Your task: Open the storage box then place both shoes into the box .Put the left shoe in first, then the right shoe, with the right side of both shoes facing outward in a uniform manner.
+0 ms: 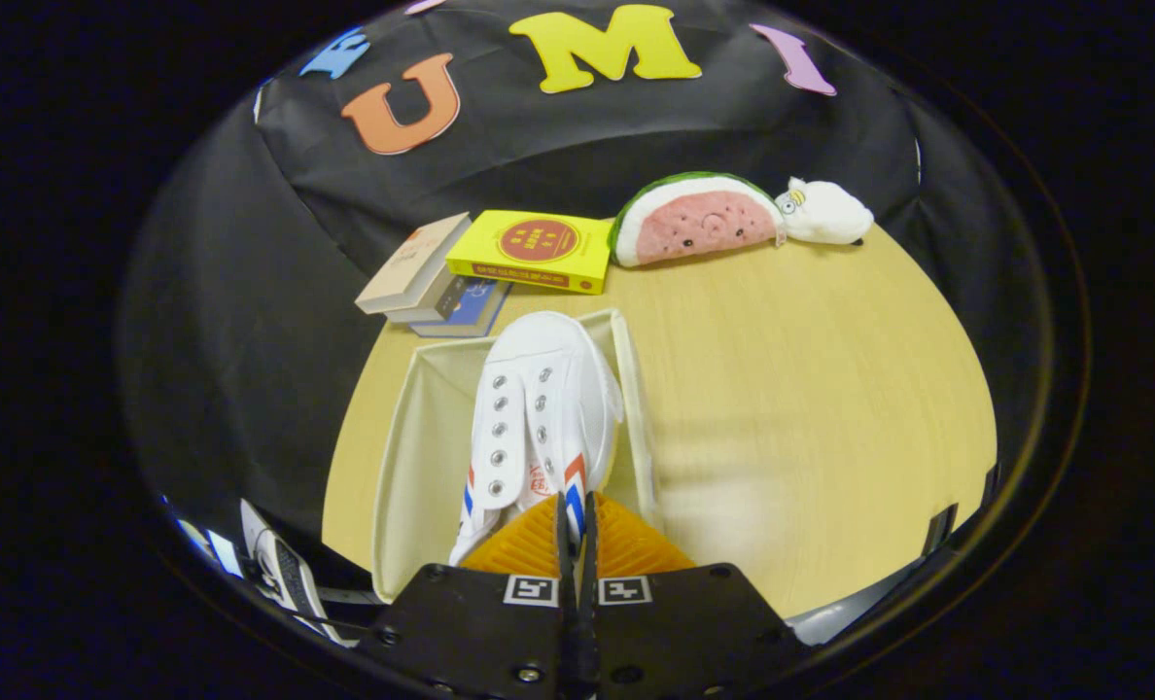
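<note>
White shoe (pixel 539 408) held over open cream storage box (pixel 412 457) on wooden table (pixel 811 408), toe pointing away. Gripper (pixel 575 515) fingers nearly together, pinching shoe's rear edge (red-blue stripes there). Beyond box: stacked books (pixel 480 262), watermelon plush (pixel 694 222), small white plush (pixel 823 212).

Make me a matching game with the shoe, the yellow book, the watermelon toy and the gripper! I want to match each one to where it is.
Things:
1. white shoe
2. yellow book
3. watermelon plush
4. gripper

Places or states:
A. beside a small white plush
B. over the open storage box
C. fingers pinched on the shoe's heel edge
D. lying on top of other books

Pairs: 1-B, 2-D, 3-A, 4-C
</note>
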Tool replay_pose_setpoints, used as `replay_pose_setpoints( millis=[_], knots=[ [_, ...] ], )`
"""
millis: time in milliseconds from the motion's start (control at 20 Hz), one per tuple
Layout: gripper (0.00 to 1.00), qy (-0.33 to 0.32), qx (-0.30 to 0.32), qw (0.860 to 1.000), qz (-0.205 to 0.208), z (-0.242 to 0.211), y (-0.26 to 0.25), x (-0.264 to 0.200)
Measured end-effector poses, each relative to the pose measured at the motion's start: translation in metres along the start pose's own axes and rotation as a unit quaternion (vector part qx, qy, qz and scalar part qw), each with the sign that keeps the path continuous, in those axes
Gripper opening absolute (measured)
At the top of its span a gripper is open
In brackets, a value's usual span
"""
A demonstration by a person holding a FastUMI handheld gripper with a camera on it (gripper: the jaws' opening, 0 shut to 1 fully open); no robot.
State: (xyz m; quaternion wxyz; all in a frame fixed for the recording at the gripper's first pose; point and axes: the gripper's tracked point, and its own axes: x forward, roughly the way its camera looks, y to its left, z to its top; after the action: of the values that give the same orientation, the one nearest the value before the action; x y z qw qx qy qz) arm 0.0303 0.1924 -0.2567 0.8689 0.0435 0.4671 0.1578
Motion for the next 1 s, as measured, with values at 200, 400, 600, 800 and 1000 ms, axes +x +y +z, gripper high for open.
replay_pose_setpoints(
  millis=[200, 400, 600, 800, 1000],
  knots=[
    [0.0, -0.002, -0.026, 1.0, -0.017, -0.004, -0.002, 0.007],
    [0.0, -0.009, -0.051, 0.998, -0.036, -0.006, -0.005, 0.013],
    [0.09, -0.003, -0.044, 0.999, -0.016, -0.009, 0.001, 0.013],
    [0.51, -0.019, -0.051, 0.998, 0.006, -0.004, 0.019, 0.004],
    [0.91, -0.072, -0.069, 0.995, -0.002, 0.014, 0.026, -0.021]
  ],
)
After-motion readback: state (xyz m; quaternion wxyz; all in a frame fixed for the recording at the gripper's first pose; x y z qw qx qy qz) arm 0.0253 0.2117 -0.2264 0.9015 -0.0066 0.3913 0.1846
